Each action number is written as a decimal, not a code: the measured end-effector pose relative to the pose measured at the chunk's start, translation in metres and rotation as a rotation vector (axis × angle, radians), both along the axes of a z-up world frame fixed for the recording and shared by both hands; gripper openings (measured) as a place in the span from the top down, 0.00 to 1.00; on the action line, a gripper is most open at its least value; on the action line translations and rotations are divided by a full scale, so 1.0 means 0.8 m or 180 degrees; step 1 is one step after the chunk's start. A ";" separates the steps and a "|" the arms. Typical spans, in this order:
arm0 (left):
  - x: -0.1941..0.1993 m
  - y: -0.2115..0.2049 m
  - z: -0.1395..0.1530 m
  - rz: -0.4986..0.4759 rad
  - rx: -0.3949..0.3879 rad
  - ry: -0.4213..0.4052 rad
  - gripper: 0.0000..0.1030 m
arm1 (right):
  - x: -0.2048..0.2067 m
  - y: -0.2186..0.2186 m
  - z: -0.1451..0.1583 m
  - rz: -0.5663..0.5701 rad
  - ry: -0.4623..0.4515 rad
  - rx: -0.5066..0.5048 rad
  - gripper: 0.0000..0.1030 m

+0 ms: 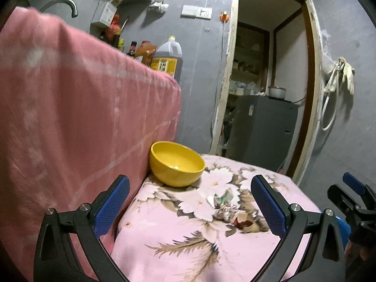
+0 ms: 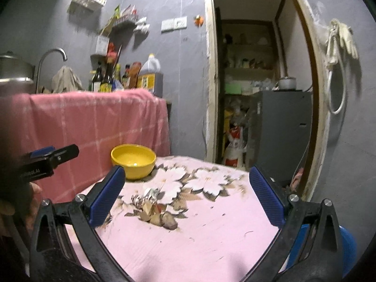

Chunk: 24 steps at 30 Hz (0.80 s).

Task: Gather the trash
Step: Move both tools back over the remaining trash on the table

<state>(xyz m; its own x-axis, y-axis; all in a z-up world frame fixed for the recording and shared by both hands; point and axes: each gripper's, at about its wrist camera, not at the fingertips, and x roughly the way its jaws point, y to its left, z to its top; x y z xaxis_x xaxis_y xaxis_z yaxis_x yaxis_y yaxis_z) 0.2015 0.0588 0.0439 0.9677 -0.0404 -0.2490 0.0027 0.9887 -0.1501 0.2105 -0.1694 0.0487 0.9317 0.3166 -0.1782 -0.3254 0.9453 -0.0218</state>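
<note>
Crumpled wrappers (image 1: 223,205) lie on the pink floral cloth (image 1: 188,246) of a small table; they also show in the right wrist view (image 2: 151,202). A yellow bowl (image 1: 176,163) stands empty at the table's far left corner, also in the right wrist view (image 2: 133,161). My left gripper (image 1: 190,205) is open and empty, its blue pads either side of the wrappers and a little short of them. My right gripper (image 2: 188,199) is open and empty above the table, the wrappers near its left finger.
A counter draped in a pink cloth (image 1: 82,117) rises left of the table, with bottles (image 2: 110,77) and an oil jug (image 2: 150,75) on top. A doorway (image 2: 258,94) with a grey fridge (image 2: 282,129) lies behind. A blue bin (image 2: 347,246) sits low right.
</note>
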 end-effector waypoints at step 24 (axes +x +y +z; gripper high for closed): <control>0.111 -0.018 -0.056 -0.0341 0.0240 0.1251 0.03 | 0.130 0.041 -0.090 0.0299 0.1672 -0.0404 0.10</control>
<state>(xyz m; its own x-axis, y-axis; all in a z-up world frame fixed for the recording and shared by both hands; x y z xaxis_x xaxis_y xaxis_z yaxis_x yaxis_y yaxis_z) 0.2907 0.0445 -0.0005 0.7897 -0.1031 -0.6047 0.0630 0.9942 -0.0873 0.3145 -0.1365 -0.0233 0.6757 0.3400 -0.6541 -0.4063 0.9121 0.0544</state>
